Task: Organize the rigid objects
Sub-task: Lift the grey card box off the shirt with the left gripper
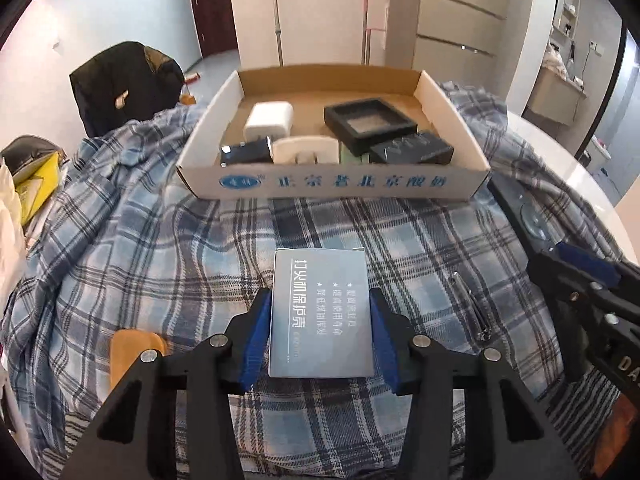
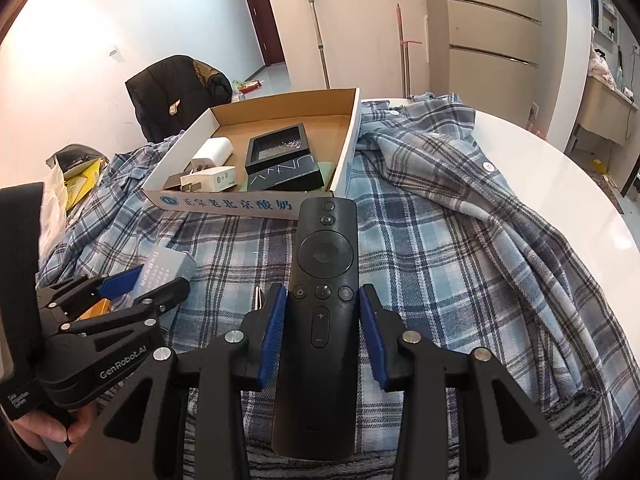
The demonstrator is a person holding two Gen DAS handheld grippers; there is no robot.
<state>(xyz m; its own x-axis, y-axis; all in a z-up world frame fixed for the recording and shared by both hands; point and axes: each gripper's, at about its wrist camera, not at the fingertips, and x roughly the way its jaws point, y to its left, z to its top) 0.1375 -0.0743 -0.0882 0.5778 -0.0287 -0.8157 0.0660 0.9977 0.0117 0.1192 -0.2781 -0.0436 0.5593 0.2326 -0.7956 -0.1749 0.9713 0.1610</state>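
Remote (image 2: 322, 308) between right claw (image 2: 323, 320) pads, cardboard tray (image 2: 240, 204) ahead

A black jacket (image 1: 124, 84) hung at upper left; a plaid cloth (image 1: 160, 240) covered the white surface (image 2: 560, 184); a mop handle (image 2: 316, 28) leaned behind.

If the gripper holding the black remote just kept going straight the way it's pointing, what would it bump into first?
Probably the plaid cloth just past the remote, since the right gripper tilts down toward the table. Further along that line stands the cardboard tray; the remote's tip might reach its front wall, though depth is hard to judge.
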